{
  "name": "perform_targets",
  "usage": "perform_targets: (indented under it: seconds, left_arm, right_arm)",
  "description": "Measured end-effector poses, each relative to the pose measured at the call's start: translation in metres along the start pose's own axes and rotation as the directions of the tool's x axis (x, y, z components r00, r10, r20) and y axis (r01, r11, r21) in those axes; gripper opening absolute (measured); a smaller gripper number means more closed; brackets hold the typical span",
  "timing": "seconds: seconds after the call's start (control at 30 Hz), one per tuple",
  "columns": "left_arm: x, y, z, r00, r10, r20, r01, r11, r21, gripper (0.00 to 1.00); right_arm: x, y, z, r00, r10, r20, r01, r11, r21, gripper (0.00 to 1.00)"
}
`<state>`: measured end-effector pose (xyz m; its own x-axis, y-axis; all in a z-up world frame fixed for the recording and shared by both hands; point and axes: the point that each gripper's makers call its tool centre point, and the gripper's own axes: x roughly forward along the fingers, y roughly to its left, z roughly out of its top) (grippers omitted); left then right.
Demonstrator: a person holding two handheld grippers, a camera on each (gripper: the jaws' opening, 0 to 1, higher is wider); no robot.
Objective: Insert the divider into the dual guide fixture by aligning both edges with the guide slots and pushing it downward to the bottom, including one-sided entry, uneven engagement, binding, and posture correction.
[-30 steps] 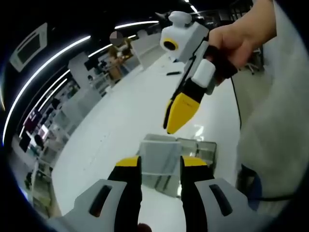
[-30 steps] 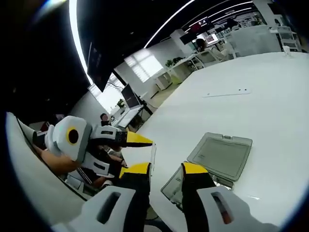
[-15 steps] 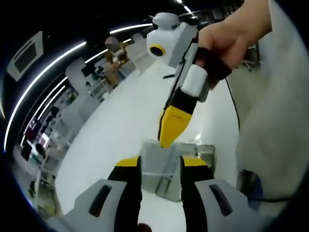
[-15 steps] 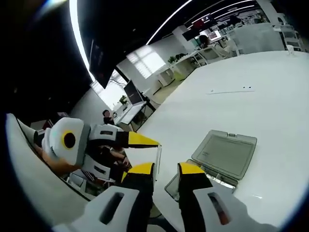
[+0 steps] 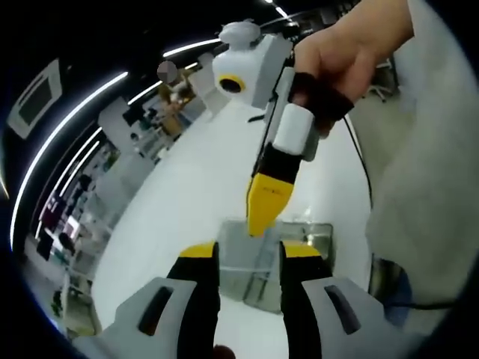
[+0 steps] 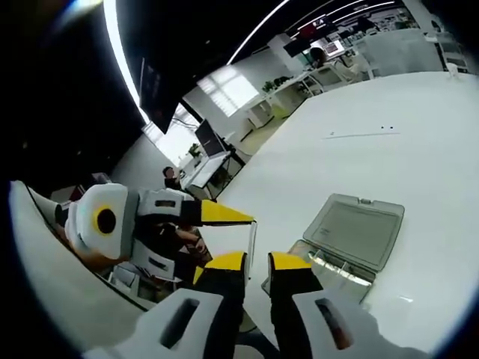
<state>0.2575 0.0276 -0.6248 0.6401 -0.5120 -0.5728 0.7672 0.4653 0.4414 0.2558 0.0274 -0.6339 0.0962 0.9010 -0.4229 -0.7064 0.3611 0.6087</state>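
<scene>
Standing at the lower centre of the left gripper view, a pale translucent divider (image 5: pixel 241 250) is being held upright between the yellow-tipped jaws of the left gripper (image 5: pixel 249 258), which are closed against its two side edges. Its top edge is being met from above by the right gripper (image 5: pixel 263 217), whose yellow tip is coming down from the upper middle of the frame in a person's hand (image 5: pixel 348 56). Behind the divider, a clear plastic box (image 5: pixel 303 238) is being seen resting on the white table (image 5: pixel 187 194); whether the divider is sitting in any guide slot cannot be told.

In the right gripper view, the right gripper (image 6: pixel 257 263) is rising from the bottom centre with its jaws drawn almost together, only a narrow gap being left between them. The divider (image 6: pixel 254 238) is being seen edge-on as a thin pale strip just above that gap, and whether the jaws are pinching it cannot be told. The left gripper (image 6: pixel 241 218) is reaching in from the left of the frame, its yellow tip touching the strip's top. To the right, the clear plastic box (image 6: pixel 329 262) is lying with its hinged lid (image 6: pixel 355 229) open on the table (image 6: pixel 374 149).
</scene>
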Motion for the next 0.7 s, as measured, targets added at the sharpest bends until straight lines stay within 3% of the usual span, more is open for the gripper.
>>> perform_targets:
  seconds: [0.7]
  left_arm:
    - [-0.001,-0.002,0.002,1.0,0.008,0.003,-0.008,0.998,0.056,0.27]
  right_arm:
    - [0.002,0.007,-0.011,0.998,0.032,-0.048,-0.031,0.999,0.011,0.0]
